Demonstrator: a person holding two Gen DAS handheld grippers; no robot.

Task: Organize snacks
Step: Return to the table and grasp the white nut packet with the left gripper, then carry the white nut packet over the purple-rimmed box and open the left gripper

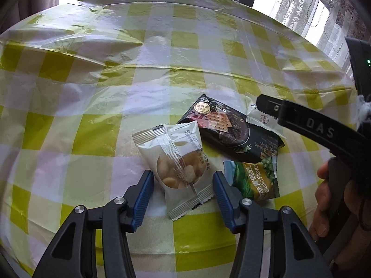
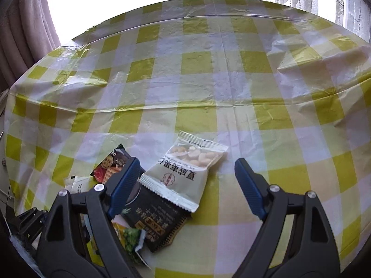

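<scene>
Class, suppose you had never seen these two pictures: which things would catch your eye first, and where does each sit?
The yellow-and-white checked plastic tablecloth fills both views. Near its front edge lies a small heap of snack packets: a pale nut packet with a clear window between the open blue-padded left gripper, overlapping a black cracker packet. A green garlic-pea packet lies beside them.

green pack (image 1: 255,180): "Garic Flavor"-style English line reads "Garlic Flavo", Chinese characters beside it, sideways; right gripper (image 1: 308,127) arm: "DAS" in pale letters; black pack (image 1: 231,129): gold round seal and gold Chinese text, too small to read; white pack (image 2: 185,173): upside-down dark Chinese characters over a round red logo, not legible; other white pack (image 1: 176,162): small printed lines along the seam, unreadable
</scene>
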